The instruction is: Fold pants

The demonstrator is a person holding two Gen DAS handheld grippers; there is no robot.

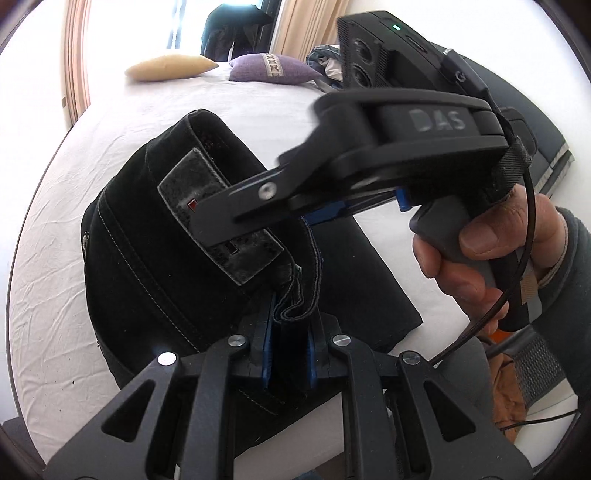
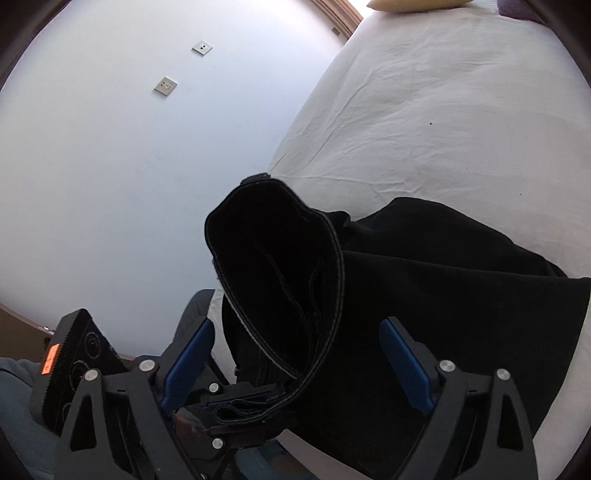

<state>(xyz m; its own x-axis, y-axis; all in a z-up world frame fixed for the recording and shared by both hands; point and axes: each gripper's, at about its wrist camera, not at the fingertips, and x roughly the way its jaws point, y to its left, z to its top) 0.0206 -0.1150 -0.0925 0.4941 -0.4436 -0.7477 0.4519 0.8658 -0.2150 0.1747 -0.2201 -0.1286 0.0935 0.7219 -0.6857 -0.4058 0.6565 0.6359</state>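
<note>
— Why is the waistband up in the air?

— The left gripper [image 1: 290, 345] pinches the bunched waistband of the black pants [image 1: 155, 273], probably to line up the layers. The rest lies on the bed [image 1: 258, 107].

— And the other tool?

— The right gripper [image 2: 299, 354] stands spread, touching nothing. White rumpled sheet, two cushions [image 1: 275, 68] at the far end, curtains [image 1: 306, 22] behind.
</note>
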